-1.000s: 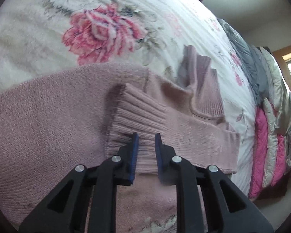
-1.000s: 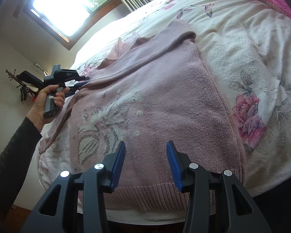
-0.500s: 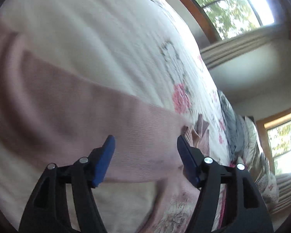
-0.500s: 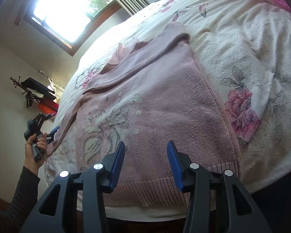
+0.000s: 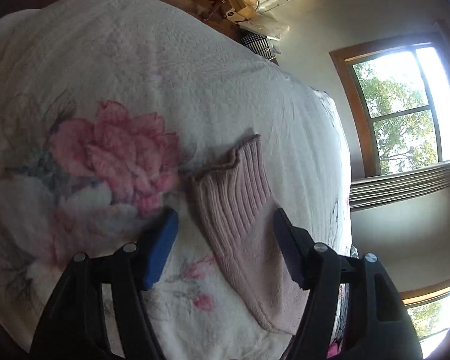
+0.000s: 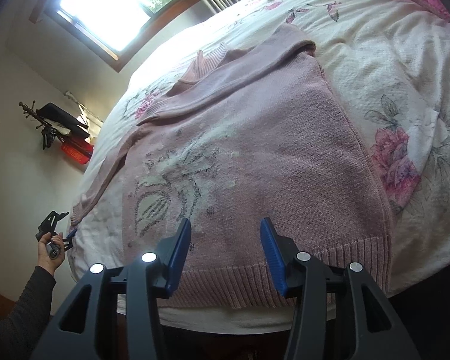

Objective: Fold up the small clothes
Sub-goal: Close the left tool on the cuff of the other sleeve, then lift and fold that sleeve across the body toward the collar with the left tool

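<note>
— Looking at the bed, where was the pink sweater (image 6: 255, 150)?

— It lay flat on the flowery bedspread (image 6: 405, 69), front side up, with its bottom hem (image 6: 255, 279) at the near edge of the bed. One sleeve was folded across the chest. The other sleeve ran down toward the side of the bed, and its ribbed cuff (image 5: 234, 186) lay on the blanket.

— What were the two tools doing?

— The left gripper (image 5: 225, 240) had its jaws wide apart, one on each side of the cuff, not squeezing it. I could not tell if they touched the blanket. The right gripper (image 6: 225, 252) was spread wide too, hanging over the hem with nothing in it.

— Would the sweater be hard to move?

— I think not. It looked soft, floppy and light, like thick knit wool. It would bend and sag, not stay stiff. It would likely stretch if pulled hard, and the fuzzy blanket might drag on it a bit.

— So where was a good place to grab?

— The cuff, I guess. The ribbed part looked thicker, so the jaws could pinch it well. For the body, the ribbed hem looked like the best spot.
</note>
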Available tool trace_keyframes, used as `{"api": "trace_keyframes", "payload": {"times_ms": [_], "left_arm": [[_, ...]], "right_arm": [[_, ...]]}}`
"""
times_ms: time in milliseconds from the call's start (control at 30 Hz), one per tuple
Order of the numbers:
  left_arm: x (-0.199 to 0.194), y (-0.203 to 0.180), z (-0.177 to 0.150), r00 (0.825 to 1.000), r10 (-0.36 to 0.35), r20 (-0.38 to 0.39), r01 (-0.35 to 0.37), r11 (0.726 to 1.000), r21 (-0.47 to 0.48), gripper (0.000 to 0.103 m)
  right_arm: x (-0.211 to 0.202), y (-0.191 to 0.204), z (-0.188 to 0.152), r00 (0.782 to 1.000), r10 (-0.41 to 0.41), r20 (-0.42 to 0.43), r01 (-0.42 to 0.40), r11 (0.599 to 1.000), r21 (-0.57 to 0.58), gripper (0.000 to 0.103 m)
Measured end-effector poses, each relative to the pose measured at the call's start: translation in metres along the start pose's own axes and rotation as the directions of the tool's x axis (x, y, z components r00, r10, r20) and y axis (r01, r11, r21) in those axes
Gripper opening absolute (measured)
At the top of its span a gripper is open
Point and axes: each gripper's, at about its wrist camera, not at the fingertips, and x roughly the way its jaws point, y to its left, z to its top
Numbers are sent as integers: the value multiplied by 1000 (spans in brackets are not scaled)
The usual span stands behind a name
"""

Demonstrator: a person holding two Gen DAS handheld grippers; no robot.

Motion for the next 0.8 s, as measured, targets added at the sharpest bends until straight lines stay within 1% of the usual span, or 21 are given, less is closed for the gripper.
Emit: {"api": "trace_keyframes", "payload": {"times_ms": [67,100,133,167,200,233,333,433,500,567,633,700,800], "left_arm": [[5,0,6,1000,0,0,0,1000,-11,64],[5,0,7,1000,-1,8,1,1000,-16,56],[5,-2,7,1000,-5,9,5,1000,-12,23],[5,-4,6,1000,-10,-6,10,1000,-7,10],[4,-6,6,1000,-18,-6,18,1000,-7,11],[2,-9,6,999,-34,-2,34,999,-1,9],[-12,-33,3,995,-95,15,94,995,39,8],[-26,-78,-2,987,-160,25,157,982,102,7],[-36,-118,-8,976,-216,24,210,966,154,7],[-42,-167,-22,964,-265,12,255,939,229,7],[-41,-222,-39,951,-308,-18,297,901,316,7],[-32,-279,-66,943,-328,-57,322,856,405,7],[-22,-347,-124,935,-330,-127,345,771,535,7]], "right_arm": [[-1,3,-1,1000,-16,2,16,1000,-3,49],[-1,4,0,1000,-21,3,21,1000,-4,49],[-1,6,0,1000,-26,4,26,1000,-5,49],[-1,6,0,1000,-28,4,28,1000,-5,49],[0,8,0,1000,-29,4,29,1000,-6,49],[1,10,0,1000,-28,1,28,1000,-9,49],[4,15,1,1000,-19,-6,19,999,-26,49],[1,19,1,1000,1,3,-1,999,-33,49],[-3,19,1,1000,11,15,-10,999,-31,49],[-8,14,1,999,17,27,-16,1000,-16,49],[-13,6,1,999,22,38,-22,1000,8,49],[-20,-3,1,998,22,52,-24,999,35,49],[-30,-17,0,997,15,73,-19,998,65,49]]}}
